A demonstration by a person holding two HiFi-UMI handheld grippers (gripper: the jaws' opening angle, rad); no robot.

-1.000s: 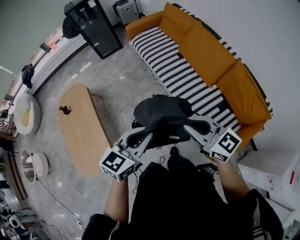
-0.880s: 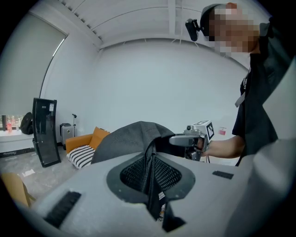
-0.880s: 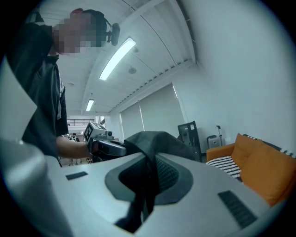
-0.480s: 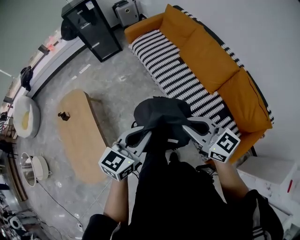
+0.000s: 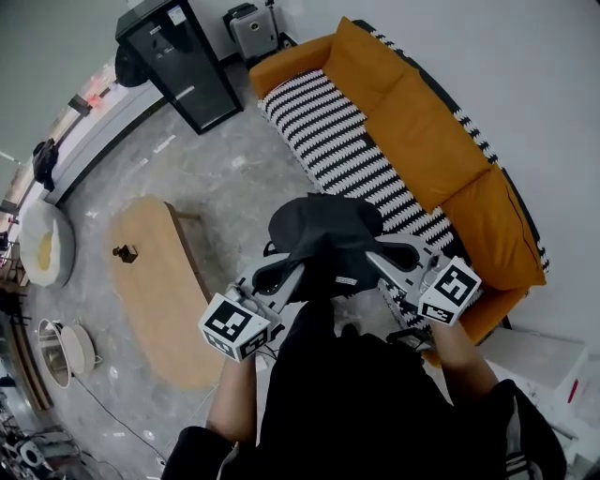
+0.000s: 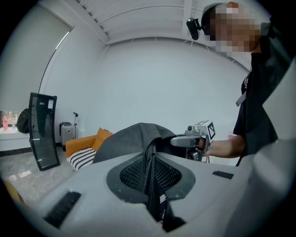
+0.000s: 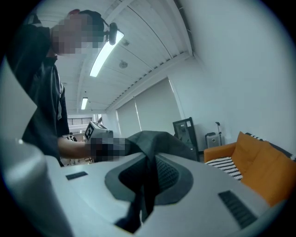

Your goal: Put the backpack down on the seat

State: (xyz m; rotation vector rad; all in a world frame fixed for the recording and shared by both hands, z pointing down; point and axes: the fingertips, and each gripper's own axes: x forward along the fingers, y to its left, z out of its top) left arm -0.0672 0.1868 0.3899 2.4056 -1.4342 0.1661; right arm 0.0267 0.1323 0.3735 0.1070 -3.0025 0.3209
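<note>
A dark grey backpack hangs in the air between both grippers, over the floor in front of the sofa. My left gripper is shut on a dark strap of the backpack, pinched between its jaws. My right gripper is shut on another strap of the backpack. The orange sofa with a black-and-white striped seat cover stands just beyond the bag, and shows small in both gripper views, sofa and sofa.
A long wooden coffee table stands on the left with a small dark object on it. A black cabinet and a suitcase stand at the far end. Cables lie on the floor at the lower left.
The sofa and table have slid lower and closer in the head view as I walked forward. Both grippers keep the same hold on the backpack.
</note>
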